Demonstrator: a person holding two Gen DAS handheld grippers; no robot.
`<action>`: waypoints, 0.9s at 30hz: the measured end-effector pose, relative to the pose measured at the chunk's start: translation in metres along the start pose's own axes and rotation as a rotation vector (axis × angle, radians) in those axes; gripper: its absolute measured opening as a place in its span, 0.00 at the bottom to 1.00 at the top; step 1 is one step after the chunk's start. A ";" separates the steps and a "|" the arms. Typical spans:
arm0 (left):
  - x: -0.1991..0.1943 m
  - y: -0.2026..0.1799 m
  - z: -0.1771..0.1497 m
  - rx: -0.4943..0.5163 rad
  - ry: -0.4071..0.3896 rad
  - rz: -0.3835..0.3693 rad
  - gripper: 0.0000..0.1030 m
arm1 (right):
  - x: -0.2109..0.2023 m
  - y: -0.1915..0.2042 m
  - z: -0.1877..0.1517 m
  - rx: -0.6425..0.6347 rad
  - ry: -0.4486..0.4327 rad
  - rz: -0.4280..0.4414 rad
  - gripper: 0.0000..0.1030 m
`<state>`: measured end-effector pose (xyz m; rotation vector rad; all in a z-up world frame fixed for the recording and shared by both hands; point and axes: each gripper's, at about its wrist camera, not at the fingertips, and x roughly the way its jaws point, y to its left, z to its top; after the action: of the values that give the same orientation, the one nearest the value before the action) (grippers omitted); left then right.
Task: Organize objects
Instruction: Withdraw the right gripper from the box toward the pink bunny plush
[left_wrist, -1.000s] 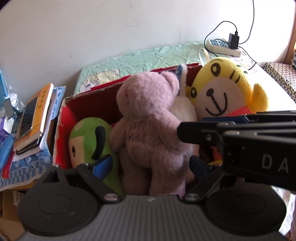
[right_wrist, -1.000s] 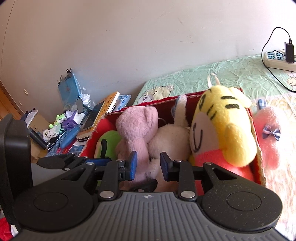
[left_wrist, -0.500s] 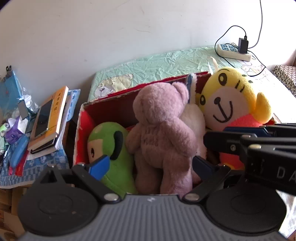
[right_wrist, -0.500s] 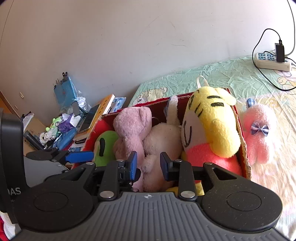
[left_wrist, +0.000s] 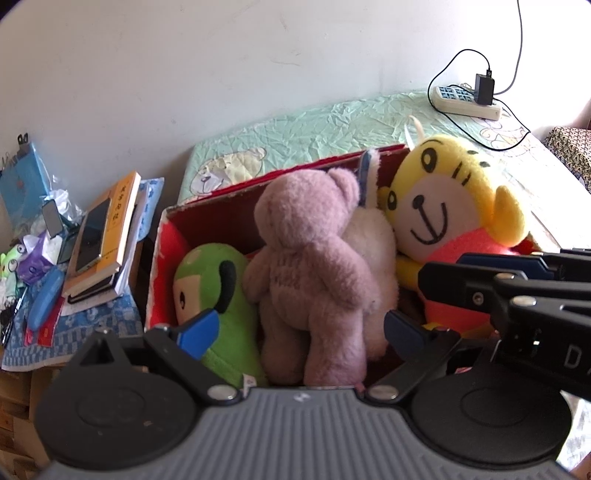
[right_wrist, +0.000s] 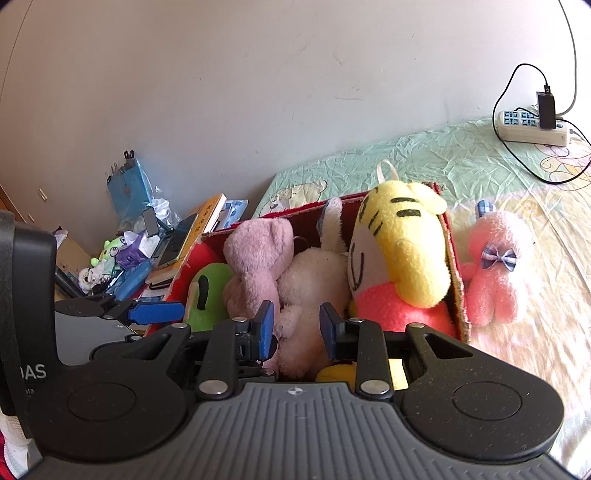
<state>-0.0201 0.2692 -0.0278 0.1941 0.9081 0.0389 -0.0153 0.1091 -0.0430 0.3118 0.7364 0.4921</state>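
Sitting packed in box (right_wrist: 456, 275): four plushies. Still lying outside on bed (right_wrist: 424, 158): pink bunny (right_wrist: 496, 269). Left hand-held gripper (left_wrist: 301, 326) just opening wide, clear of bear (left_wrist: 314, 266) (released); right hand-held gripper (right_wrist: 297, 326) staying narrow, gripping nothing.

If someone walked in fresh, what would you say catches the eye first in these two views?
The red cardboard box on the bed, crammed with plush toys: a big yellow tiger at its right end, a mauve bear with its back turned in the middle, a green toy at the left. Next, the pink bunny lying outside the box against its right wall, and the cluttered stack of books to the left.
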 end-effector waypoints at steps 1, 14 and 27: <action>-0.001 -0.002 0.001 0.001 0.003 0.002 0.96 | -0.002 -0.001 0.000 -0.002 -0.003 -0.001 0.30; -0.017 -0.036 0.010 -0.003 -0.001 0.057 1.00 | -0.030 -0.026 0.009 -0.035 -0.013 0.023 0.30; -0.035 -0.100 0.022 -0.012 -0.015 0.117 0.99 | -0.067 -0.083 0.016 -0.009 -0.006 0.046 0.30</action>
<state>-0.0294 0.1640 -0.0056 0.2356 0.8804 0.1509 -0.0201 0.0024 -0.0299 0.3223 0.7221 0.5375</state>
